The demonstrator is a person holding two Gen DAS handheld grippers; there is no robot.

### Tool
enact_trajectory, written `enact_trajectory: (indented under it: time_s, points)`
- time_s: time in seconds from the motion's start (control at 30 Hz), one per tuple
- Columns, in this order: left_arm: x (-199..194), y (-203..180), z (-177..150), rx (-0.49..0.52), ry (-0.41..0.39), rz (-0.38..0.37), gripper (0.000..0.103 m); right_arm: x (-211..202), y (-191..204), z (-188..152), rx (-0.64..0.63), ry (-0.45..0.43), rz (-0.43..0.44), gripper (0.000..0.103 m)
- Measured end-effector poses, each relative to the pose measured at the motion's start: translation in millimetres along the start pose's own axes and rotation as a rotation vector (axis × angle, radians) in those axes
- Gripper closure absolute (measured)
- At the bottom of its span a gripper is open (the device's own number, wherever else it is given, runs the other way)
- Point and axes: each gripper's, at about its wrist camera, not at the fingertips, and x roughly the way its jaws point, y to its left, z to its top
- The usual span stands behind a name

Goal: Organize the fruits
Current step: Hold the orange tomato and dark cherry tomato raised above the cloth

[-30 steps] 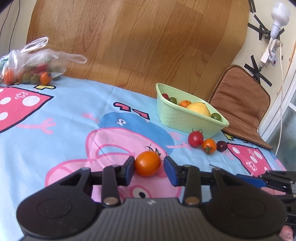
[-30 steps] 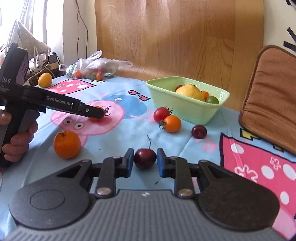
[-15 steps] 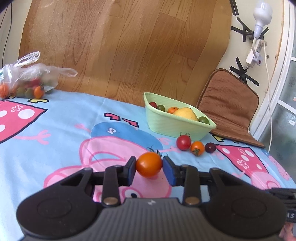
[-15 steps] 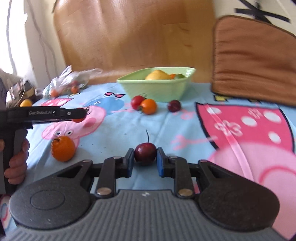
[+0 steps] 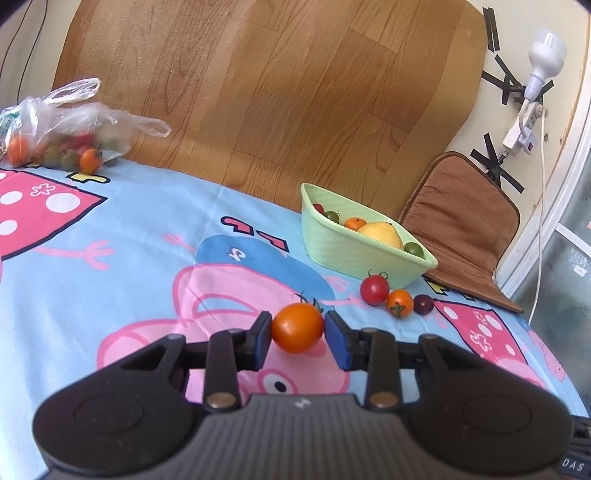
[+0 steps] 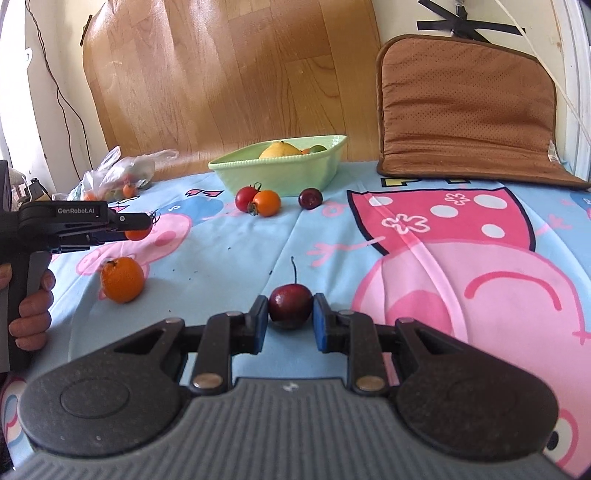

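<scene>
Green basket (image 5: 332, 243) sits far across the surface. My left tool (image 5: 297, 334) pinches an orange tomato (image 5: 297, 328); right tool (image 6: 290, 318) clamps a cherry (image 6: 290, 304). Both round, slick: could squirt free or bruise in transit.

A blue cartoon-print cloth (image 6: 236, 258) with pink figures is covering the desk. A sheet of wood-grain flooring (image 5: 280, 92) is leaning against the cream wall (image 6: 399, 14) at the far side. A brown padded cushion (image 6: 465, 110) is standing propped at the far right. Black tape strips (image 5: 498, 77) are holding a white bulb fitting (image 5: 543, 59) on the wall, its white cord (image 5: 541, 221) hanging down. Daylight is coming in from the far left (image 6: 11, 110).
</scene>
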Motion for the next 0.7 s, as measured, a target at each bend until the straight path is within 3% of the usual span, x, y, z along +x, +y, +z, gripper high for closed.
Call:
enact_trajectory:
  time_s: [0.7]
  points:
    - [-0.1,-7.3,-2.0,0.049,-0.014,-0.010,0.071,-2.5,-12.5,-0.5,0.085,-0.008,0.062,0.075]
